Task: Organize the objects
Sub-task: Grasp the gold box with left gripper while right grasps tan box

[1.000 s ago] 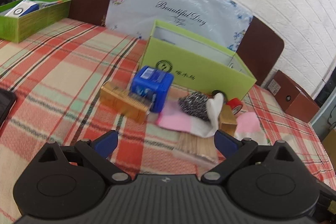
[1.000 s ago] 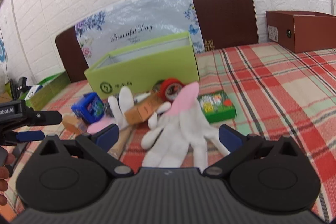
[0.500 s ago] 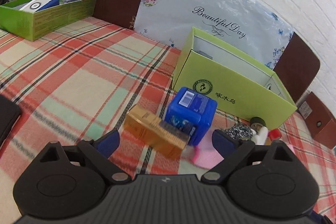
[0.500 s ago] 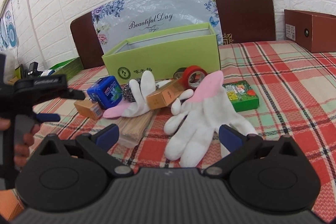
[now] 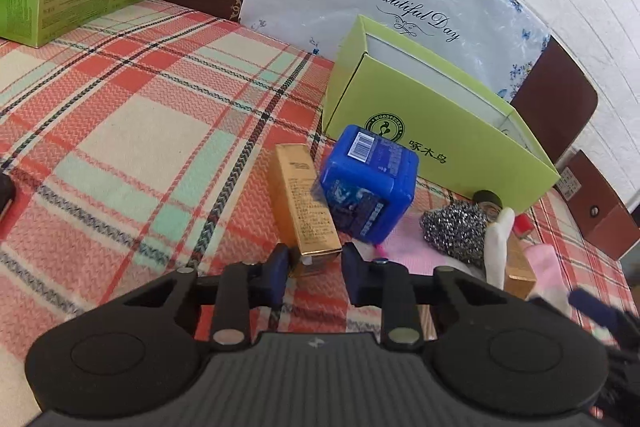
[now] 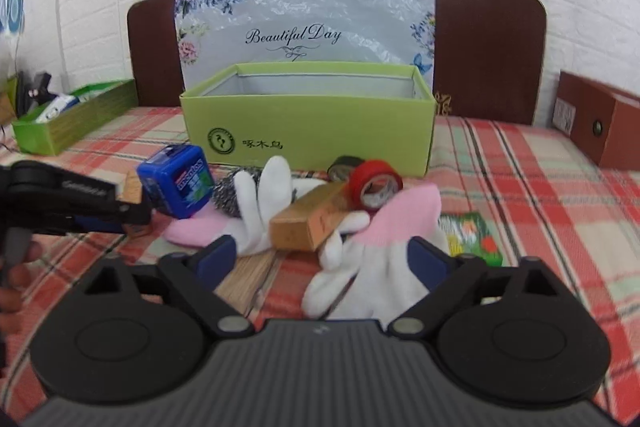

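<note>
The left tongs [image 5: 313, 265] are closing around the near end of the gold box [image 5: 305, 205], whose length runs straight away from them on the worktop [image 5: 120, 131]. The right tongs [image 6: 322, 261], also closing, straddle the white glove [image 6: 372, 259].

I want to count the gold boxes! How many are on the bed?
2. One gold box lies left of the blue box, its near end between the closing left gripper. The other lies across the white gloves, beside the red tape. More may hide underneath.
</note>
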Motion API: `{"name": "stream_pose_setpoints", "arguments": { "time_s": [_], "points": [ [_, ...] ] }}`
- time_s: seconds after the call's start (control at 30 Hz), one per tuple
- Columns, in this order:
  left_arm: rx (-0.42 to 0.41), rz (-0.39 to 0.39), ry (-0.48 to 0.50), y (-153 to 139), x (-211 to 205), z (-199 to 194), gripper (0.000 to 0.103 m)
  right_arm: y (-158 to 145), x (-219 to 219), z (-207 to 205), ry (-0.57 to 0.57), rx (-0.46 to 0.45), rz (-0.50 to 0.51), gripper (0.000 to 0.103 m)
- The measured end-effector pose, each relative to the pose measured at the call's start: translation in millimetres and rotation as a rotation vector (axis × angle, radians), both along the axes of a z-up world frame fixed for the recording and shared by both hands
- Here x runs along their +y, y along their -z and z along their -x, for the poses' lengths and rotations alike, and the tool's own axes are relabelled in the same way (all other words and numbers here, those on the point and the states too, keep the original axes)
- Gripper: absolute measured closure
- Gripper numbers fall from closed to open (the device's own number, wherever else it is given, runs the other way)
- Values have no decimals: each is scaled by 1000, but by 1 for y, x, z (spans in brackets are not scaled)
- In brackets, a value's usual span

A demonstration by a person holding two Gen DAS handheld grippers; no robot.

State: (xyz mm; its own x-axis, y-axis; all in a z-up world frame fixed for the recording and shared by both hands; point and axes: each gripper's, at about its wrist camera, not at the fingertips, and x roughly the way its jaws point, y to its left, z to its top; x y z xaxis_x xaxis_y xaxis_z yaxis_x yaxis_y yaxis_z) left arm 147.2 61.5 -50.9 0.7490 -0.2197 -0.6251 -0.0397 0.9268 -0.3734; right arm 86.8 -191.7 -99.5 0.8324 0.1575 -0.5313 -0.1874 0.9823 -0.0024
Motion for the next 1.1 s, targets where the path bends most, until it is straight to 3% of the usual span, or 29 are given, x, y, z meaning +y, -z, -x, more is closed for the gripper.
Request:
{"name": "stream_pose_setpoints", "arguments": {
  "time_s": [0.17, 0.2, 0.27, 0.37, 0.47, 0.5, 0.67, 0.8, 0.93, 1.1],
  "points": [
    [-13, -21, -11, -6, 1, 10, 74, 4, 24, -22, -55, -2, 89, 34],
    [-20, -38, -9, -8, 0, 8, 68, 6, 29, -26, -63, -1, 100, 38],
    [-21, -65, -6, -10, -3, 3, 57, 11, 35, -34, -61, 11, 116, 57],
    [-18, -88, -9, -8, -3, -5, 53, 15, 35, -37, -41, 35, 109, 66],
    [-2, -68, 16, -3, -1, -11, 57, 9, 26, -23, -41, 32, 68, 68],
    [7, -63, 36, -2, -1, -12, 70, 7, 24, -18, -44, 32, 60, 69],
    [11, -122, 130, -6, -5, 2, 73, -4, 5, 16, -84, 66, -32, 69],
    [16, -117, 225, -8, -2, 38, 78, -6, -12, 44, -128, 114, -89, 71],
    [24, -120, 268, -9, -6, 66, 78, -5, -17, 67, -112, 128, -46, 73],
    [2, -167, 260, -12, -16, 61, 57, -8, -12, 68, -111, 97, -44, 67]
  ]
}}
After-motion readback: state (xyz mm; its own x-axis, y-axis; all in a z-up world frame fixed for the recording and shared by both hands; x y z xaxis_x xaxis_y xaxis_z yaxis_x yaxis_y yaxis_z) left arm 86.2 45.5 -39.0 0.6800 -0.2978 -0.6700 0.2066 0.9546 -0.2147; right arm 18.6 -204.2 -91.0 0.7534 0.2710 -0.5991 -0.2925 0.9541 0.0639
